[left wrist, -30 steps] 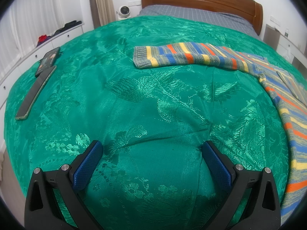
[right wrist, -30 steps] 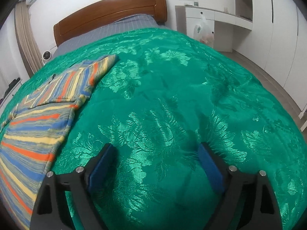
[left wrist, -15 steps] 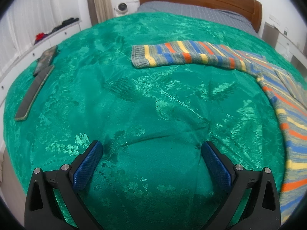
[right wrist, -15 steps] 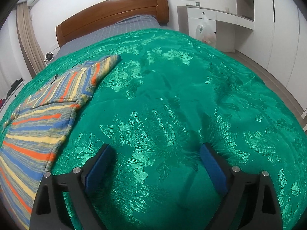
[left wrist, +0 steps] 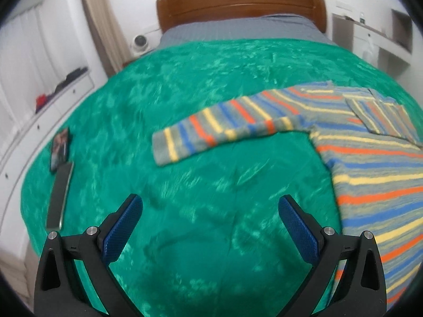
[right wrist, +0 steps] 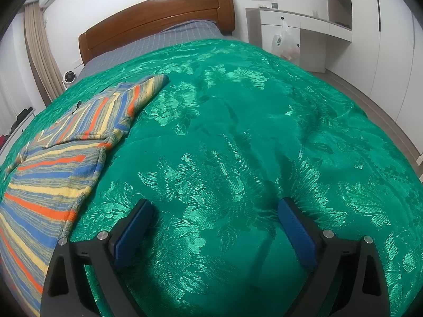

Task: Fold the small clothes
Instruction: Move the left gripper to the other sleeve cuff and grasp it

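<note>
A small striped knit sweater (left wrist: 370,163) in grey, blue, orange and yellow lies flat on the green bedspread (left wrist: 185,111). In the left wrist view one sleeve (left wrist: 222,129) stretches out to the left from its body. The sweater also shows in the right wrist view (right wrist: 53,163) at the left, with its other sleeve folded in over the body. My left gripper (left wrist: 210,210) is open and empty, above bare bedspread short of the sleeve cuff. My right gripper (right wrist: 215,211) is open and empty over the bedspread (right wrist: 251,132), to the right of the sweater.
A phone (left wrist: 60,149) and a long dark flat object (left wrist: 60,198) lie near the bed's left edge. A wooden headboard (left wrist: 238,5) and grey sheet are at the far end. White cabinets (right wrist: 370,39) and a hanging plastic bag (right wrist: 286,42) stand right of the bed.
The left gripper has lifted and swung right, so the sleeve and sweater body sit more central and nearer; its view is motion-blurred. The right gripper has risen slightly. Both stay open.
</note>
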{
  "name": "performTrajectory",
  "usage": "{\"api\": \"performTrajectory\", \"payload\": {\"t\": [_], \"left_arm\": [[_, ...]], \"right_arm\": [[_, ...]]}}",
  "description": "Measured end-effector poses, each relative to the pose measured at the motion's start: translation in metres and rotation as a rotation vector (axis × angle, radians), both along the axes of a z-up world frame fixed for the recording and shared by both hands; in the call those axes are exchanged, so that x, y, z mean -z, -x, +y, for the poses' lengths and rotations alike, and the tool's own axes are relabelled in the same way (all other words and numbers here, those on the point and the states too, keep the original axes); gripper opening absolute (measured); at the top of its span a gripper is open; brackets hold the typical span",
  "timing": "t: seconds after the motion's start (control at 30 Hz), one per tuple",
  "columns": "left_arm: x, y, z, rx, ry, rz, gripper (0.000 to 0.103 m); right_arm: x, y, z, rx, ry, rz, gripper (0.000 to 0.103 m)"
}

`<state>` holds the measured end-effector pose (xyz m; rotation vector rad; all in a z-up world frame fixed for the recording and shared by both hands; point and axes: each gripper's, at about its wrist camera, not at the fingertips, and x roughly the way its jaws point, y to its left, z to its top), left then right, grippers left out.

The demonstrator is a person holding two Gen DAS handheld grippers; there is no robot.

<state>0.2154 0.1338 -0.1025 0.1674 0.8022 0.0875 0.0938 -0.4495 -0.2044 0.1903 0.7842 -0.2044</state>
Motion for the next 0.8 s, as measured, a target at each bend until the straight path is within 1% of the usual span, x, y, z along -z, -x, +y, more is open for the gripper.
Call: {"api": "performTrajectory", "payload": {"t": [0.13, 0.27, 0.33, 0.37, 0.53, 0.67, 0.8], "left_arm": [[-0.009, -0.01, -0.015, 0.034, -0.03, -0.012, 0.103], [-0.013, -0.021, -0.025, 0.067, -0.019, -0.005, 0.103], [-0.011, -0.029, -0.027, 0.089, 0.017, 0.025, 0.103], [-0.008, -0.036, -0.026, 0.1, 0.045, 0.058, 0.103], [0.005, -0.054, -0.021, 0.11, 0.12, 0.153, 0.103], [0.011, -0.065, -0.003, 0.088, 0.166, 0.191, 0.103], [0.013, -0.079, 0.023, 0.042, 0.218, 0.226, 0.103]], "right_arm": [[0.001, -0.002, 0.001, -0.003, -0.004, -0.003, 0.096], [0.001, -0.003, 0.002, -0.006, -0.01, -0.007, 0.097], [0.002, -0.003, 0.001, -0.007, -0.011, -0.008, 0.097], [0.002, -0.003, 0.002, -0.007, -0.012, -0.009, 0.097], [0.003, -0.004, 0.001, -0.011, -0.016, -0.012, 0.098], [0.003, -0.005, 0.002, -0.014, -0.017, -0.012, 0.099], [0.003, -0.005, 0.002, -0.014, -0.017, -0.012, 0.1]]}}
